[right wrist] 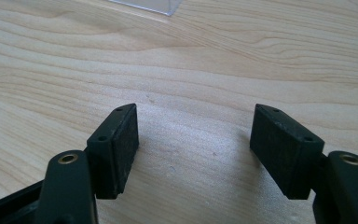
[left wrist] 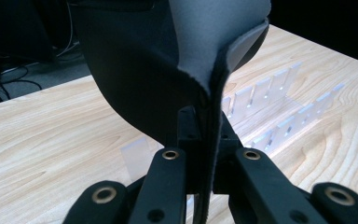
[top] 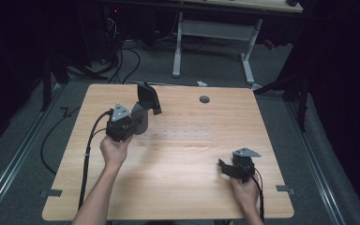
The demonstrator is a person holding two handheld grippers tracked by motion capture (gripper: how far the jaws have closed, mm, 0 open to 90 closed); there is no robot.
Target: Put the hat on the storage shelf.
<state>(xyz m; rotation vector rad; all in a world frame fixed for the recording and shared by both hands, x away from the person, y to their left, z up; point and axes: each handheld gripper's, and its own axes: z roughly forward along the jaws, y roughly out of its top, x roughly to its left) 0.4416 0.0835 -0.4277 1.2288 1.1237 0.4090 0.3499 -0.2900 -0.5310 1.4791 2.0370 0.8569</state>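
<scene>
Under my fingers spreads a pale wooden table (top: 168,187) with a grey round grommet (top: 204,99) far ahead of them, and a clear slotted plastic rack (left wrist: 279,107) lies on it just beyond my left fingers.

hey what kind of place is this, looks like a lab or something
Probably a lab or recording workspace: a wooden table in a dark room, loose cables on the grey floor, and a white-legged desk behind.
</scene>
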